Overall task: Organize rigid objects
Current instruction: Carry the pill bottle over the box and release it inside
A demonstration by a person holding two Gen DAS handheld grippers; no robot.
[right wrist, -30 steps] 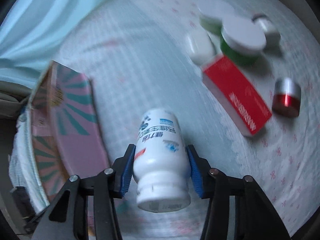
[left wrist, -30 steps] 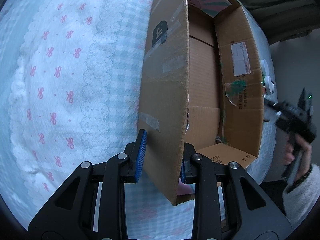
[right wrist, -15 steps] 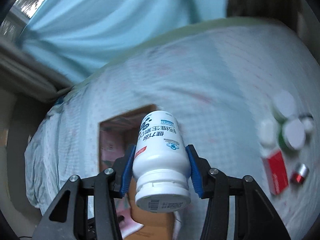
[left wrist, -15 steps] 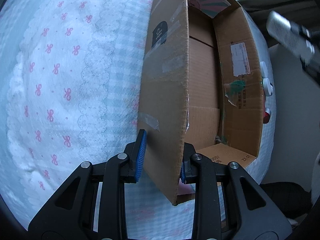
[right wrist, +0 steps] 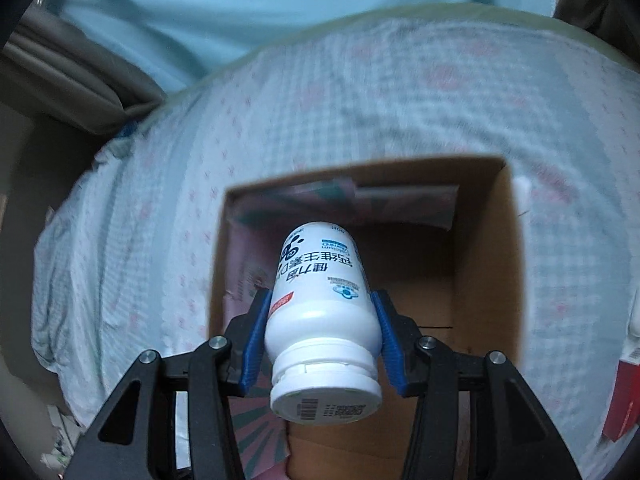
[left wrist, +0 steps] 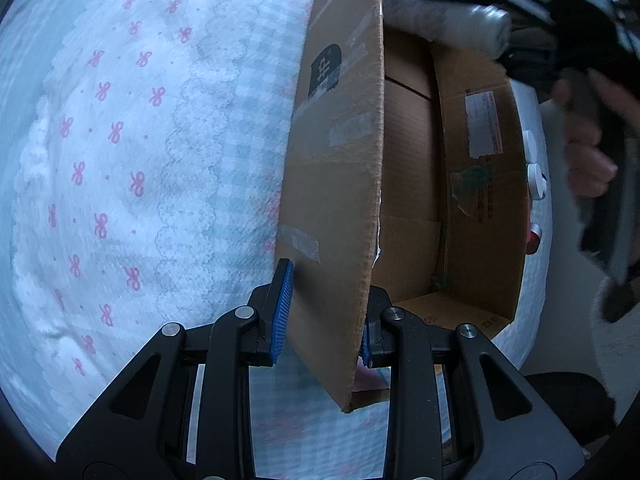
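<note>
Right gripper (right wrist: 320, 320) tilts down over box (right wrist: 484, 248), jaws clamping white bottle (right wrist: 320, 300)

Each gripper is built of matte black plastic links with triangular cut-outs, joined by round silver screws, four of which are seen across the front of the left gripper (left wrist: 324, 312) and four across the right gripper (right wrist: 320, 340). The fingers (left wrist: 281, 312) are faced with ribbed blue pads, seen as narrow upright strips at the inner edges of the black arms in both wrist views. In the left wrist view the right gripper's black body is blurred, a small green light is seen near its top, and a hand (left wrist: 588, 152) is seen beside it.
</note>
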